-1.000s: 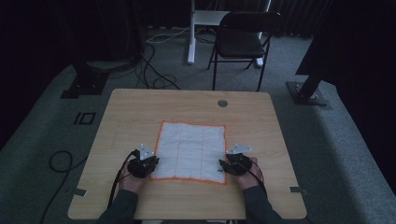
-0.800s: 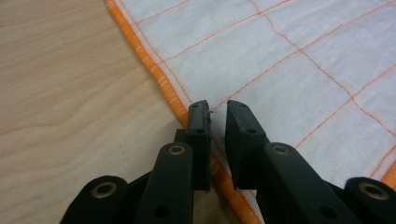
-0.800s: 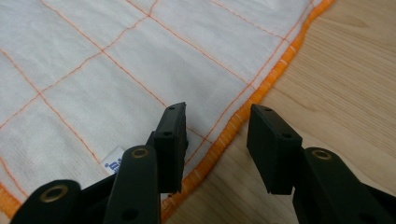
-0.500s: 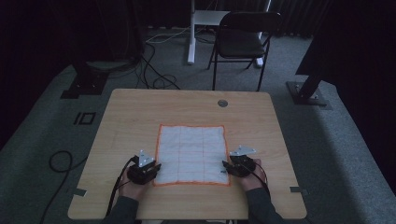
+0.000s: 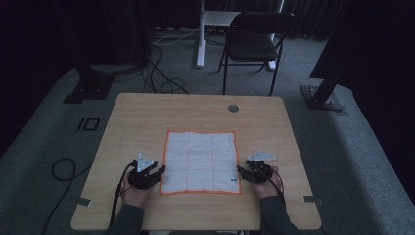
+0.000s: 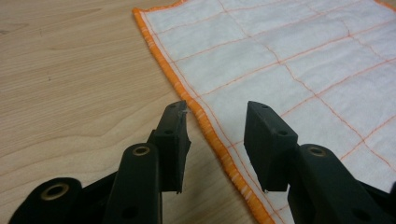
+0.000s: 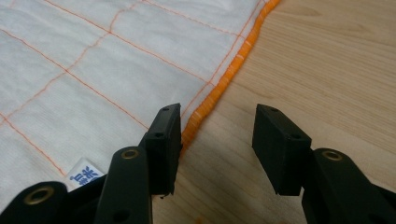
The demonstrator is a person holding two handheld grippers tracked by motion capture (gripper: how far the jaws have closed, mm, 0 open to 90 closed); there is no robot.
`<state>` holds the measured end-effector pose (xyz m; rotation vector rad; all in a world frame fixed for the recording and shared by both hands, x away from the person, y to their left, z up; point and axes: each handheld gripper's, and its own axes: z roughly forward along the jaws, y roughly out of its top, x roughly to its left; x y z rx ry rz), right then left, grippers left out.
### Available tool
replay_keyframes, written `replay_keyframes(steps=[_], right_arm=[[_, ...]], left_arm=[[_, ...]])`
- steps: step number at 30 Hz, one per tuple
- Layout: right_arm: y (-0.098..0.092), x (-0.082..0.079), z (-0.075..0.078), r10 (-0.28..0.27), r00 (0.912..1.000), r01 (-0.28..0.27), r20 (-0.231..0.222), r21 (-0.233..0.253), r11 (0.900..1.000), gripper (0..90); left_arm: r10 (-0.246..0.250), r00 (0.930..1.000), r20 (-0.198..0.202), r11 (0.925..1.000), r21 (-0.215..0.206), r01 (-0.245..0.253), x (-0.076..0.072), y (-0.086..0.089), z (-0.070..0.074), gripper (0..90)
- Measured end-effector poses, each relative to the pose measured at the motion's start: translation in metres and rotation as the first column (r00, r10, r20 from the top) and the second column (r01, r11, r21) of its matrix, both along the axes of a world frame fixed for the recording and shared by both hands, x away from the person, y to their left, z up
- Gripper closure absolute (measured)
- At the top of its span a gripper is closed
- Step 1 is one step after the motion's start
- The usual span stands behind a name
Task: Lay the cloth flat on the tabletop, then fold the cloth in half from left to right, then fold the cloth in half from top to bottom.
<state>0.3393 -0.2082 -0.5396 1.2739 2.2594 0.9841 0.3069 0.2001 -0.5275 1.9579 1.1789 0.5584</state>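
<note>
While the left gripper [image 5: 155,172] sits with its jaws apart at one side edge of the cloth [image 5: 199,162], the right gripper [image 5: 242,171] waits at the opposite edge, also spread and holding nothing. Between the two tools the cloth lies flat and square on the wooden table [image 5: 147,117], white with a thin orange grid and a thicker orange hem. Seen along the left gripper [image 6: 214,140], that hem [image 6: 212,133] runs up between its jaws, one over bare wood, the other over fabric. For the right gripper [image 7: 217,140], the hem [image 7: 219,86] passes just beside its cloth-side jaw, and a small white label with blue print [image 7: 85,176] lies near that jaw's base
</note>
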Motion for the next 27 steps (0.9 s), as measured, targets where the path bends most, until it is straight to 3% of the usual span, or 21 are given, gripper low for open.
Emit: replay_keyframes(steps=[10, 16, 27], right_arm=[[-0.001, 0.000, -0.001, -0.015, 0.9998, 0.015, 0.010, 0.003, 1.000, 51.8], [-0.003, 0.000, -0.001, -0.028, 0.9996, 0.028, 0.008, 0.004, 1.000, 51.6], [-0.005, 0.000, -0.001, -0.035, 0.9993, 0.035, 0.009, 0.013, 0.999, 51.6]], left_arm=[[0.017, 0.9996, -0.023, 0.9987, -0.048, -0.018, 0.003, 0.003, 0.000, 59.4], [0.012, 0.9984, -0.055, 0.9996, -0.023, -0.014, 0.012, -0.007, -0.004, 57.5], [0.059, 0.9941, -0.091, 0.9982, 0.009, -0.058, 0.030, -0.015, -0.011, 55.0]])
